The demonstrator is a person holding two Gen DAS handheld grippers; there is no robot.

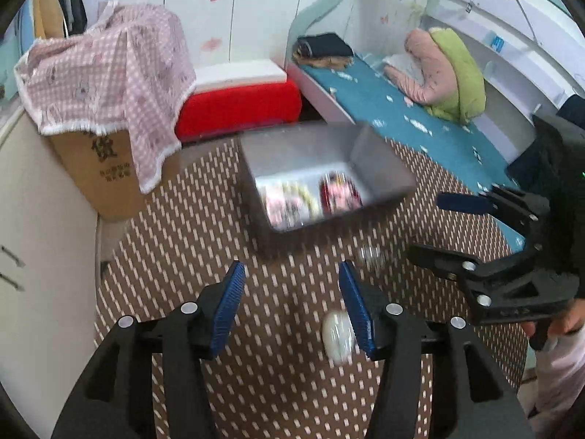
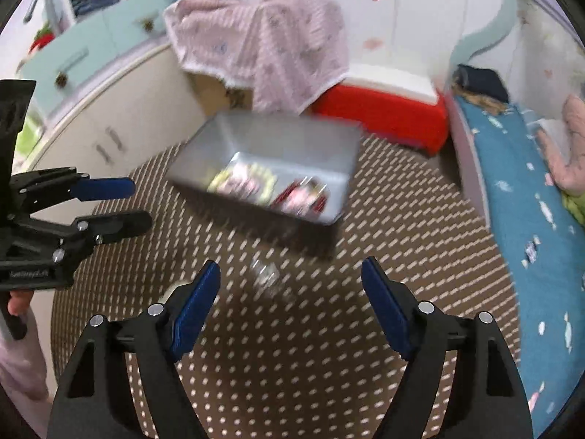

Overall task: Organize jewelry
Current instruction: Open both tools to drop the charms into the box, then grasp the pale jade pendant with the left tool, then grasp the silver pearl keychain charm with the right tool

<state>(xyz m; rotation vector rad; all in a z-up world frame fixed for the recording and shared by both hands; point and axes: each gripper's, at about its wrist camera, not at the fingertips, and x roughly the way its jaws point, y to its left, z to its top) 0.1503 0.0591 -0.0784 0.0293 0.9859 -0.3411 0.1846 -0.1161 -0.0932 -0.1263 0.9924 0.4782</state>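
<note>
A grey box stands on the brown dotted tabletop with blurred jewelry inside: pale beads and a red piece. My left gripper is open above the table in front of the box. A white oval piece lies on the table beside its right finger, not gripped. My right gripper is open wide, and a small clear piece lies on the table between and just past its fingers.
A cardboard box under a pink checked cloth stands at the back left, with a red and white cushion beside it. A blue-covered bed runs along the right. White cabinets are on the left. A person's hand holds the right gripper.
</note>
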